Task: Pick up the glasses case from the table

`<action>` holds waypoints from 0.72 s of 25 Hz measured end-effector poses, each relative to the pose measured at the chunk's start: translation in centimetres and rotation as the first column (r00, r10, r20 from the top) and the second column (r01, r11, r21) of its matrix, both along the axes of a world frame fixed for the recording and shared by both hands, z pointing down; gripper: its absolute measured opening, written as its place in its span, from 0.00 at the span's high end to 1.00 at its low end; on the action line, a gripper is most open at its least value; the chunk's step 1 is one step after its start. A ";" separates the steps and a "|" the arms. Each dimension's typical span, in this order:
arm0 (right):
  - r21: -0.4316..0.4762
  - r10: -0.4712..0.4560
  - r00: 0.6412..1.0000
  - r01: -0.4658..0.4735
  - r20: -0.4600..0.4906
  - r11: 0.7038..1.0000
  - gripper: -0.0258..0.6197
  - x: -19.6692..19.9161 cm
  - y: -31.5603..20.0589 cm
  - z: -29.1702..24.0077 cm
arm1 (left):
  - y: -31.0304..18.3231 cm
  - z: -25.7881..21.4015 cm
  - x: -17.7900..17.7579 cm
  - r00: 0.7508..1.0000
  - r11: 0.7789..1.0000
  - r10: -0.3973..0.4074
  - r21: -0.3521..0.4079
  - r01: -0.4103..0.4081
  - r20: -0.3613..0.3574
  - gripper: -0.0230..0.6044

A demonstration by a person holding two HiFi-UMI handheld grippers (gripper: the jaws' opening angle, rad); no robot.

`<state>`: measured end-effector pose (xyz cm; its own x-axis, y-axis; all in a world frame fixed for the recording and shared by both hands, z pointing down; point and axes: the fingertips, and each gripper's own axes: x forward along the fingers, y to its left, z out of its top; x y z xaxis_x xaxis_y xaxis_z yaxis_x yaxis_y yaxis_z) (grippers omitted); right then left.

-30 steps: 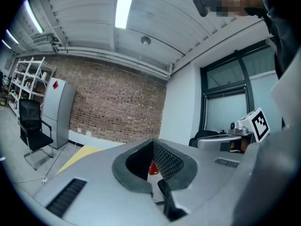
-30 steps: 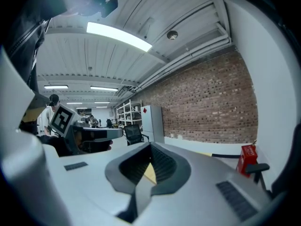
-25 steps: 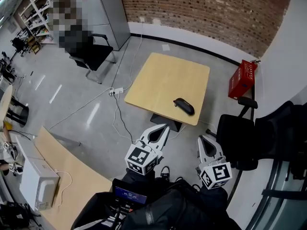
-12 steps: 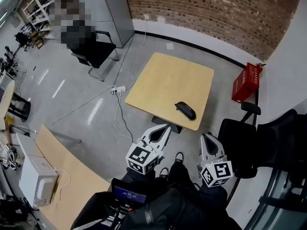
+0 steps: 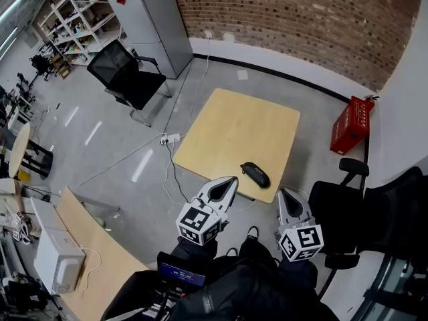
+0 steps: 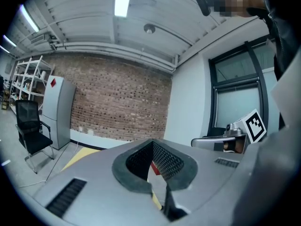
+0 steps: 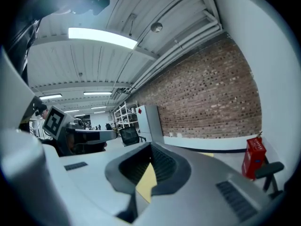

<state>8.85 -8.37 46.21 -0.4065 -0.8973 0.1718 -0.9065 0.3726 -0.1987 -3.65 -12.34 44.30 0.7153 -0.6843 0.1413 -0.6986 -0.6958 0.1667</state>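
Glasses case (image 5: 255, 174) — dark, oblong, lying by the near edge of the square wooden counter (image 5: 234, 129), touched by neither tool. Your left tool (image 5: 229, 181) and right tool (image 5: 286, 194) — jaws closed together on nothing. The left tip seems nearer the case, though the steep view makes this uncertain.

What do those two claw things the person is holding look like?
The left gripper and right gripper are light grey and pointed. Dark ribbed pads line a teardrop-shaped gap between the jaws. Each carries a white cube with black square markers: the left cube and the right cube. The person's clothing is black.
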 end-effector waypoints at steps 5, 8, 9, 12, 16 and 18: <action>-0.020 -0.027 1.000 0.027 0.016 0.999 0.96 2.4 -2.5 1.0 | -2.7 0.7 2.5 1.000 1.000 -0.001 -0.024 0.001 0.020 0.97; -0.048 -0.043 0.999 0.044 0.028 0.998 0.96 3.4 -3.5 2.2 | -3.5 1.9 3.4 0.999 0.998 -0.014 -0.054 0.016 0.041 0.97; -0.057 -0.048 0.998 0.050 0.031 0.997 0.96 3.7 -3.8 2.6 | -3.8 2.5 3.6 0.999 0.998 -0.020 -0.059 0.023 0.049 0.97; -0.082 -0.063 0.997 0.065 0.033 0.994 0.96 4.0 -4.8 3.7 | -4.7 3.9 3.8 0.997 0.996 -0.029 -0.078 0.035 0.078 0.97; -0.128 -0.094 0.995 0.095 0.013 0.987 0.96 3.2 -5.8 5.9 | -5.4 6.3 3.3 0.994 0.991 -0.046 -0.119 0.057 0.098 0.97; -0.163 -0.111 0.994 0.109 0.000 0.981 0.96 2.8 -6.5 7.7 | -5.8 8.2 3.1 0.993 0.985 -0.049 -0.161 0.066 0.103 0.97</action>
<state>11.66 -14.88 53.86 -0.4986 -0.8071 0.3163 -0.8640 0.4333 -0.2565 -0.58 -18.09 52.46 0.6526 -0.6855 0.3228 -0.7552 -0.6229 0.2041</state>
